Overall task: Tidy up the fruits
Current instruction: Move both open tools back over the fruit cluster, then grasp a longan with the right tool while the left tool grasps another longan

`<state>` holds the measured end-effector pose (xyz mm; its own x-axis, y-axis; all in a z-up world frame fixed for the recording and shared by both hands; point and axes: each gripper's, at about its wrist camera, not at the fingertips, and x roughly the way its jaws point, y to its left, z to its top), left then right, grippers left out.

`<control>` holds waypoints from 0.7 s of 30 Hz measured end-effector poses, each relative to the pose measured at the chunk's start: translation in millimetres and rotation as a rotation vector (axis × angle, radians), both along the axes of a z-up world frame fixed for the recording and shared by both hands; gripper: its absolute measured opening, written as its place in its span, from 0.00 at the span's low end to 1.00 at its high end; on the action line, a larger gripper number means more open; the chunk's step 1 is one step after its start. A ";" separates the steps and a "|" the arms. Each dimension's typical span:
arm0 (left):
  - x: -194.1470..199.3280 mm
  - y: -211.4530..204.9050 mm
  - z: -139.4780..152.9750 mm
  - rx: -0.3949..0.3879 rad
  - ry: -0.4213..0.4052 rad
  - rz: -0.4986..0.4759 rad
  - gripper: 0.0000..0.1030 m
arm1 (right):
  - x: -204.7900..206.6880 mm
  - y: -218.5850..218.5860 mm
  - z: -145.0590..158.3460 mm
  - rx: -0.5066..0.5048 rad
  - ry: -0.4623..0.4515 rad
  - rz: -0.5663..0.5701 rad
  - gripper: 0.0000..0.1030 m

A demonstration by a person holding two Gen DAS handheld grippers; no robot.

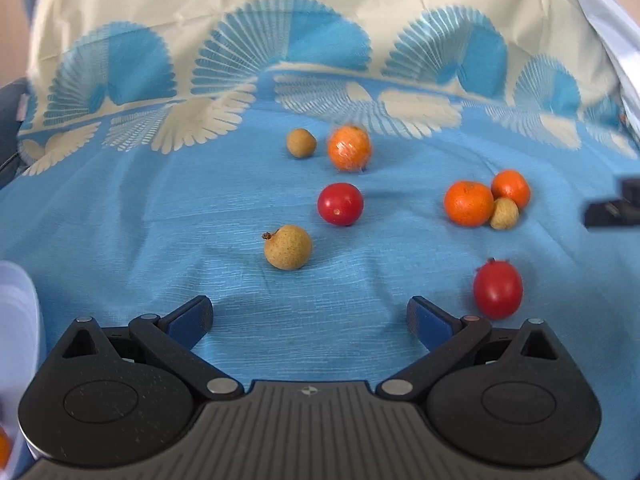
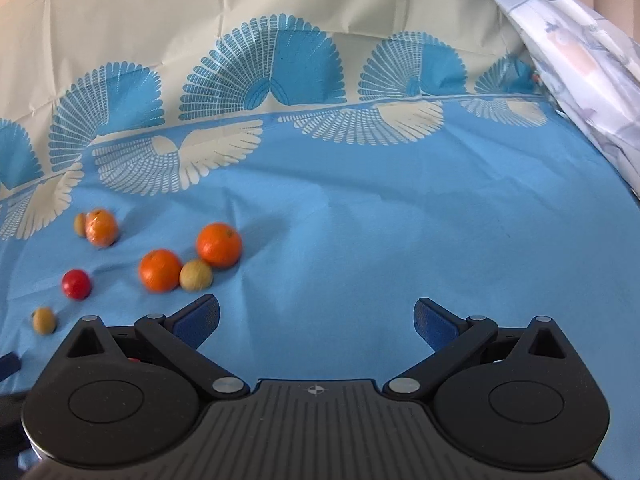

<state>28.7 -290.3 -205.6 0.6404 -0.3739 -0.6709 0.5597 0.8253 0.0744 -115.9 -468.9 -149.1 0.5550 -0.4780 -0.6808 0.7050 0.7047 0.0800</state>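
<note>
8 fruits lie loose on the blue cloth [image 1: 120, 220] in the left wrist view: 3 oranges, 3 tan longans and 2 red tomatoes. Left tool [image 1: 310, 320] hovers with its blue fingers spread wide, holding nothing. Just beyond its gap sits 1 longan [image 1: 287, 247], with 1 tomato [image 1: 340, 204] a little farther and to the right. Farther still, a small longan [image 1: 301, 143] sits just left of a blurred orange [image 1: 349, 148]. On the right, 2 oranges [image 1: 468, 203] [image 1: 510, 189] touch a longan [image 1: 504, 213] in a tight cluster. The other tomato [image 1: 498, 289] sits near the tool's right finger.

Right tool [image 2: 316, 320] is also spread wide and holds nothing, above bare cloth. All the fruit lies to its left, the cluster of 2 oranges [image 2: 160, 270] [image 2: 219, 245] and a longan [image 2: 195, 275] nearest.
</note>
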 end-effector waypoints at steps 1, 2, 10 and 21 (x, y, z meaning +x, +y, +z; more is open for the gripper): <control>4.0 -2.3 2.8 0.021 0.023 -0.012 1.00 | 8.7 -7.2 -2.9 0.004 0.005 0.011 0.99; 9.2 -3.9 4.8 0.032 0.052 -0.021 1.00 | 16.3 -13.4 -5.9 0.008 0.013 0.028 0.99; 35.9 -12.9 10.0 0.092 0.135 -0.125 1.00 | 38.6 -21.6 -31.2 0.010 0.087 0.157 0.99; 75.6 -15.8 7.4 0.096 0.138 -0.118 1.00 | 80.7 8.3 -39.4 -0.068 0.085 0.262 0.99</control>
<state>104.3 -306.0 -198.2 0.4953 -0.3713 -0.7854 0.6627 0.7461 0.0652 -35.2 -460.6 -188.5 0.6080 -0.3722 -0.7013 0.5002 0.8655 -0.0257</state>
